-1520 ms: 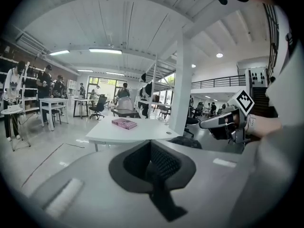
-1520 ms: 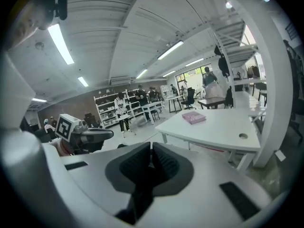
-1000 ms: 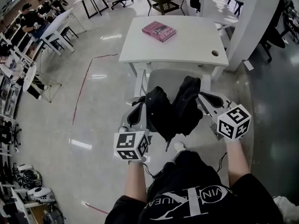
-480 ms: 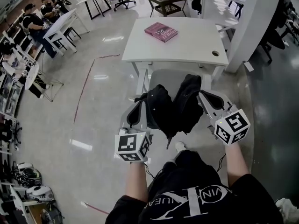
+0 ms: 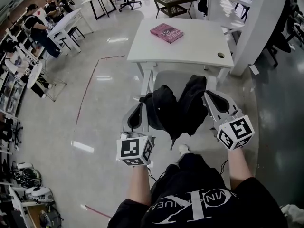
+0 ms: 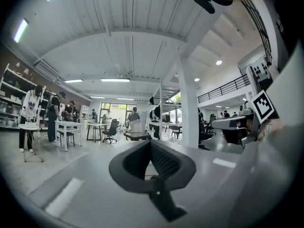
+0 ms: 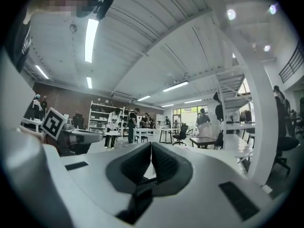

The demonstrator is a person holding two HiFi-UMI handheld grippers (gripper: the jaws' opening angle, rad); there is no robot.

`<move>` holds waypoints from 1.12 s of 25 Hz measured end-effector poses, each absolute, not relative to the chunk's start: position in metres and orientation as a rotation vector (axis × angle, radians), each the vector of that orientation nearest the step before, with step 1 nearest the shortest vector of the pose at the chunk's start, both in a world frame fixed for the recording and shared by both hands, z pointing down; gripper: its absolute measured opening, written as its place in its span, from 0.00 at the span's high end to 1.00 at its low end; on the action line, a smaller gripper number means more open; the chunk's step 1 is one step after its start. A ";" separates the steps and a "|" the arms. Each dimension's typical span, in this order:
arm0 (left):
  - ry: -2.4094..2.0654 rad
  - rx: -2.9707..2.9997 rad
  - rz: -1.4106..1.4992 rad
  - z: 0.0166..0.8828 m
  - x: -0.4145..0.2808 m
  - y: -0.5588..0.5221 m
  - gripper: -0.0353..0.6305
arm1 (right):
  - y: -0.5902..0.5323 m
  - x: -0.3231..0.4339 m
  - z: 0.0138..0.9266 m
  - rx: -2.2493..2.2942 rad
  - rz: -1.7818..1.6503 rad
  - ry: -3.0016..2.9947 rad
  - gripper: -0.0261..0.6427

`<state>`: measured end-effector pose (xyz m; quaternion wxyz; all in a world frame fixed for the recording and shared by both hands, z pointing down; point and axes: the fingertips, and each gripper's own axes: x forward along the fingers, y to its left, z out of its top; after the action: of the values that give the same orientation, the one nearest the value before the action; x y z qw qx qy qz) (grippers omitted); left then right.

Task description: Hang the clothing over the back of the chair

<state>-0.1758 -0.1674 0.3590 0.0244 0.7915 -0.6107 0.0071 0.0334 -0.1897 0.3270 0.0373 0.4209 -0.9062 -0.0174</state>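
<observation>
Our left claw (image 6: 151, 147) and right claw (image 7: 151, 151) are both clenched on nothing, flanking the black clothing (image 5: 173, 110) bunched over the back edge of the chair (image 5: 164, 80). The pink book (image 5: 166, 33) near the far edge of the desk (image 5: 199, 46) bears writing too small to read. Only the head view shows the clothing; both gripper views look past it into the room.

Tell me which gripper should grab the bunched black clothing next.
Probably right. The right gripper lies further forward, against the longer fold of the bunched black clothing; the left gripper sits beside the shorter fold. Both have shut, empty fingers.
</observation>
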 end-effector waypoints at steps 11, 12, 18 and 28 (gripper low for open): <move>-1.977 2.438 -0.015 0.349 -0.187 -0.157 0.93 | -0.187 0.033 0.322 1.343 -0.079 -2.787 0.94; -1.981 2.435 -0.019 0.349 -0.188 -0.156 0.93 | -0.188 0.033 0.322 1.346 -0.081 -2.786 0.94; -1.997 2.420 -0.041 0.346 -0.195 -0.154 0.93 | -0.186 0.031 0.321 1.349 -0.088 -2.780 0.94; -2.012 2.410 -0.053 0.345 -0.199 -0.155 0.93 | -0.187 0.030 0.322 1.353 -0.080 -2.776 0.94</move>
<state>-0.1989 -0.1545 0.3446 0.0010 0.7676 -0.6407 -0.0169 0.0296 -0.1870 0.3223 0.0260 0.4379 -0.8983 -0.0258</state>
